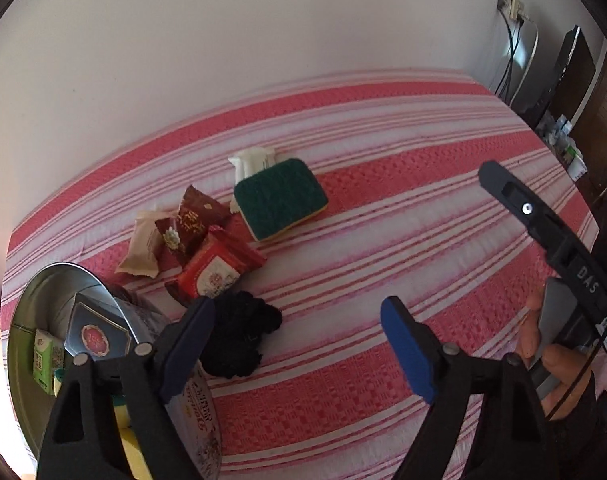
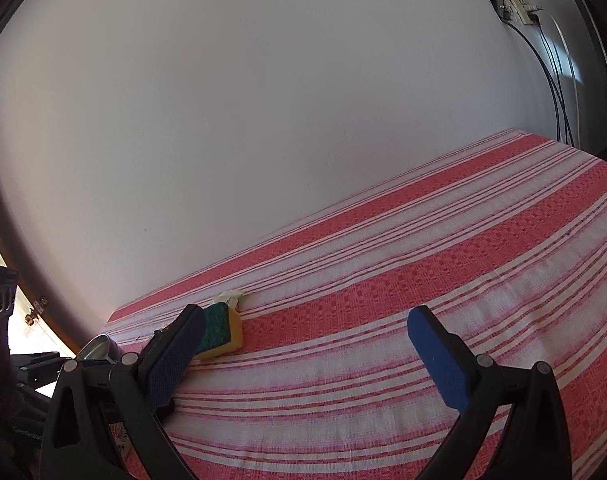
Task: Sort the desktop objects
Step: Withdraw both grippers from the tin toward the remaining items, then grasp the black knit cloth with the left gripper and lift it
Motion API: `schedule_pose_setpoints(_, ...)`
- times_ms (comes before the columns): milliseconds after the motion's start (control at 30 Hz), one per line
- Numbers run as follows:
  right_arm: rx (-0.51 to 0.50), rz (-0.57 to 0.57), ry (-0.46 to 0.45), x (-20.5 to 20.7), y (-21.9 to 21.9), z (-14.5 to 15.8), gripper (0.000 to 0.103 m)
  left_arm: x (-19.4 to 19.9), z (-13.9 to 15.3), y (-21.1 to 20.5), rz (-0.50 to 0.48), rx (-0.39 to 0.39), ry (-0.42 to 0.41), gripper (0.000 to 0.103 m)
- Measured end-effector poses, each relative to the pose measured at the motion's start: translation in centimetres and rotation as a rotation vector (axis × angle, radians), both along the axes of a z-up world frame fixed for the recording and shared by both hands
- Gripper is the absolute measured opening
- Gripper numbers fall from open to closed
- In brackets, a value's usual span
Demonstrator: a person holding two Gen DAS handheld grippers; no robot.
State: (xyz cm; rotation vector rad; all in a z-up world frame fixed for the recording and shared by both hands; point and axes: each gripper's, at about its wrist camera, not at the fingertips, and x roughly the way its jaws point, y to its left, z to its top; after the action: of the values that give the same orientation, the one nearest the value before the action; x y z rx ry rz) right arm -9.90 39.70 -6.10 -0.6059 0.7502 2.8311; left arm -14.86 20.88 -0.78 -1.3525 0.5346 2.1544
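Observation:
On the red-and-white striped cloth (image 1: 383, 240) lies a green-topped yellow sponge (image 1: 281, 198) with a white packet (image 1: 251, 160) behind it. Left of it sits a cluster of snack packets: brown (image 1: 191, 220), beige (image 1: 143, 248) and red (image 1: 219, 264). A black crumpled item (image 1: 243, 332) lies just ahead of my left finger. My left gripper (image 1: 299, 320) is open and empty, beside a round metal tin (image 1: 35, 300) that holds a dark blue packet (image 1: 95, 332) and a green one (image 1: 43, 360). My right gripper (image 2: 307, 332) is open and empty, low over the cloth, with the sponge (image 2: 223, 332) by its left finger.
A plain wall runs behind the cloth. At the far right are a wall socket with hanging cables (image 1: 511, 40) and dark furniture (image 1: 571, 76). A hand (image 1: 543, 344) holds the right tool's black frame (image 1: 543, 232) at the left view's right edge. The tin's rim (image 2: 99, 346) shows at the right view's lower left.

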Motion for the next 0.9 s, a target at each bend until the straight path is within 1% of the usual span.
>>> schedule_pose_setpoints(33,-0.001,0.004,-0.002,-0.1,0.0,0.0,0.102,-0.6,-0.3,0.3,0.000,-0.066,-0.009,0.085)
schedule_pose_setpoints(67,-0.003,0.008,-0.001,-0.1,0.0,0.0,0.102,-0.9,-0.5,0.7,-0.015,-0.129,0.000,0.085)
schedule_pose_setpoints(100,-0.005,0.014,0.002,0.3,-0.6,0.1,0.102,-1.1,-0.8,1.1,-0.043,-0.173,0.006,0.085)
schedule_pose_setpoints(167,-0.009,0.015,0.008,0.3,-0.7,0.2,0.102,-1.3,-1.1,1.6,-0.081,-0.227,-0.014,0.084)
schedule_pose_setpoints(333,-0.043,0.012,0.021,0.6,0.2,0.0,0.102,-1.3,-3.3,2.4,-0.127,-0.339,-0.084,0.073)
schedule_pose_setpoints(367,-0.050,0.016,0.020,0.6,0.3,0.0,0.102,-1.5,-3.8,2.4,-0.117,-0.346,-0.105,0.070)
schedule_pose_setpoints(467,-0.059,0.019,0.024,0.7,0.5,0.0,0.102,-2.4,-4.5,1.9,-0.071,-0.362,-0.118,0.069)
schedule_pose_setpoints(533,-0.054,0.016,0.029,0.8,0.1,0.2,0.102,-2.8,-5.0,1.4,-0.043,-0.372,-0.141,0.069)
schedule_pose_setpoints(600,-0.057,0.016,0.029,0.6,0.0,0.1,0.102,-2.7,-5.0,1.2,-0.048,-0.389,-0.167,0.068)
schedule_pose_setpoints(700,-0.071,0.021,0.028,0.4,0.1,0.1,0.102,-2.8,-4.3,1.0,-0.042,-0.348,-0.192,0.068)
schedule_pose_setpoints(767,-0.071,0.022,0.026,0.4,0.1,0.3,0.102,-3.1,-4.5,0.9,-0.028,-0.357,-0.192,0.067)
schedule_pose_setpoints(800,-0.069,0.020,0.027,0.5,0.1,0.3,0.102,-3.1,-4.8,1.0,-0.026,-0.361,-0.192,0.063)
schedule_pose_setpoints(833,-0.067,0.016,0.029,0.5,0.2,0.3,0.102,-3.2,-5.1,1.1,-0.026,-0.365,-0.200,0.062)
schedule_pose_setpoints(867,-0.066,0.012,0.030,0.5,0.1,0.3,0.102,-3.0,-5.3,1.3,-0.033,-0.371,-0.196,0.058)
schedule_pose_setpoints(900,-0.067,0.010,0.029,0.5,0.2,0.3,0.102,-2.9,-5.3,1.4,-0.031,-0.362,-0.197,0.051)
